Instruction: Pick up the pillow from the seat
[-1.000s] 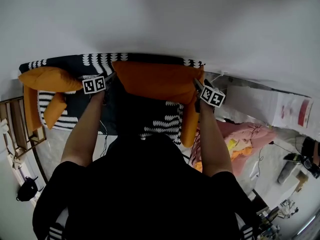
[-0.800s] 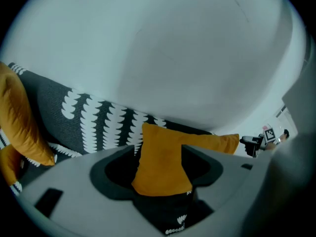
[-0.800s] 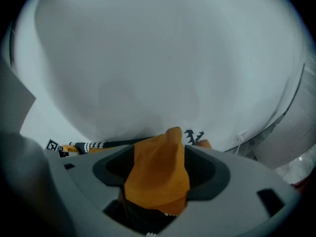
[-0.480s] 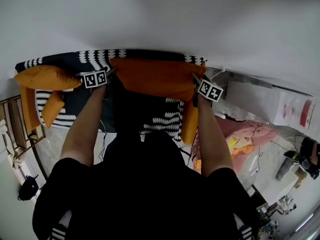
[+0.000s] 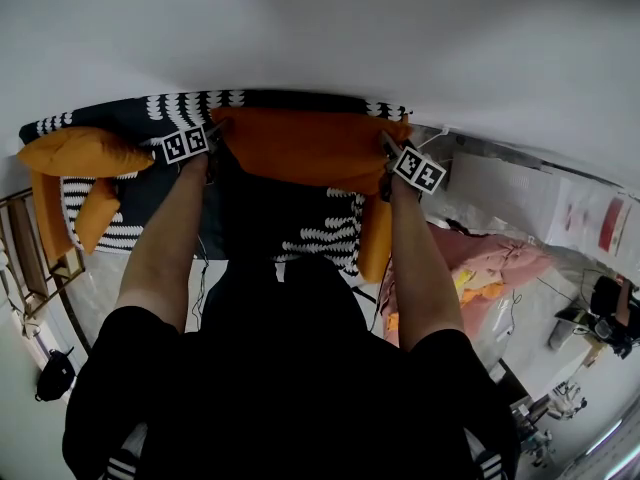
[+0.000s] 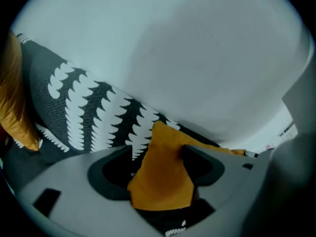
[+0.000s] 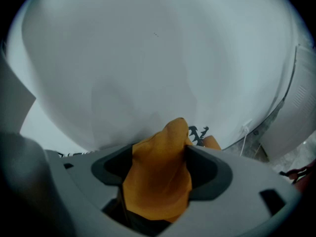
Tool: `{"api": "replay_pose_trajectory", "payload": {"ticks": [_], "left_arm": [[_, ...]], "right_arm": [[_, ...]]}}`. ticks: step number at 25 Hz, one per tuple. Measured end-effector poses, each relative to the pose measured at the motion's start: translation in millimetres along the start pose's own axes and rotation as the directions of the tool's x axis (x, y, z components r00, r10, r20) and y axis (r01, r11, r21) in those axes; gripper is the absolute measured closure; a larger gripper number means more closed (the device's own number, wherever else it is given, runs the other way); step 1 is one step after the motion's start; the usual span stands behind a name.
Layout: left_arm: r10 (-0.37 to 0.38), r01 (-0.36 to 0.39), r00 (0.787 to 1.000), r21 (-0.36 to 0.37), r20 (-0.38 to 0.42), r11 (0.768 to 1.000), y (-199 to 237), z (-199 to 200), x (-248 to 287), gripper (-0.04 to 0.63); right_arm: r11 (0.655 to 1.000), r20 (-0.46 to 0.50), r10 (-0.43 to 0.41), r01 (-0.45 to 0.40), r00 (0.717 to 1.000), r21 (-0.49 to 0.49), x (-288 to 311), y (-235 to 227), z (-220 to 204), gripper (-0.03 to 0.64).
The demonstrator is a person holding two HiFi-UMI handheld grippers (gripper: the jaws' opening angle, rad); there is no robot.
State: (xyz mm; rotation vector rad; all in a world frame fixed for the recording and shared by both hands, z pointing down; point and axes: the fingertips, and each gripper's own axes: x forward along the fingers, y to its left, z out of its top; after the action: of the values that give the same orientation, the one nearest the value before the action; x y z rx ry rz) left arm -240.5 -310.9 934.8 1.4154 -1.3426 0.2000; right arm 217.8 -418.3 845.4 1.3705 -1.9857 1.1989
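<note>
The orange pillow (image 5: 300, 148) hangs stretched between my two grippers, in front of the back of the black-and-white patterned sofa (image 5: 330, 233). My left gripper (image 5: 213, 134) has the pillow's left corner (image 6: 163, 177) between its pads, and its jaws are opening. My right gripper (image 5: 386, 150) has the right corner (image 7: 158, 177) between its pads, and its jaws are opening too. In both gripper views the fabric fills the gap and touches both pads. The seat under the pillow is hidden by the person's head and body.
Two more orange pillows (image 5: 75, 153) (image 5: 95, 218) lie at the sofa's left end, and another (image 5: 375, 238) leans at its right arm. Pink cloth (image 5: 490, 263) is heaped on the floor at the right. A wooden rack (image 5: 30, 258) stands at the left. A white wall rises behind the sofa.
Both grippers and the pillow have shifted a little upward and leftward in the head view, toward the top of the sofa back. The pillow stays between both pairs of jaws.
</note>
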Motion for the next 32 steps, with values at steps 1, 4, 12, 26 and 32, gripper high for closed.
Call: {"api": "replay_pose_trajectory", "payload": {"ticks": [1, 4, 12, 26, 32], "left_arm": [[-0.002, 0.002, 1.0, -0.002, 0.0, 1.0, 0, 0, 1, 0.276], [-0.021, 0.021, 1.0, 0.001, 0.012, 1.0, -3, 3, 3, 0.276], [-0.1, 0.101, 0.992, -0.011, 0.071, 0.995, -16, 11, 10, 0.276], [-0.082, 0.082, 0.995, -0.013, 0.048, 0.997, -21, 7, 20, 0.343], [-0.096, 0.097, 0.994, -0.025, 0.046, 0.995, -24, 2, 17, 0.381]], "right_arm": [[1.0, 0.003, 0.001, -0.001, 1.0, 0.007, 1, -1, 1, 0.279], [1.0, 0.015, 0.007, -0.008, 1.0, 0.03, 3, -3, 3, 0.279], [0.995, 0.057, 0.023, -0.029, 0.998, 0.094, 7, -9, 7, 0.278], [0.987, 0.03, -0.002, -0.003, 1.0, 0.159, 24, -17, 7, 0.314], [0.99, 0.021, 0.007, -0.01, 1.0, 0.143, 23, -18, 2, 0.361]]}}
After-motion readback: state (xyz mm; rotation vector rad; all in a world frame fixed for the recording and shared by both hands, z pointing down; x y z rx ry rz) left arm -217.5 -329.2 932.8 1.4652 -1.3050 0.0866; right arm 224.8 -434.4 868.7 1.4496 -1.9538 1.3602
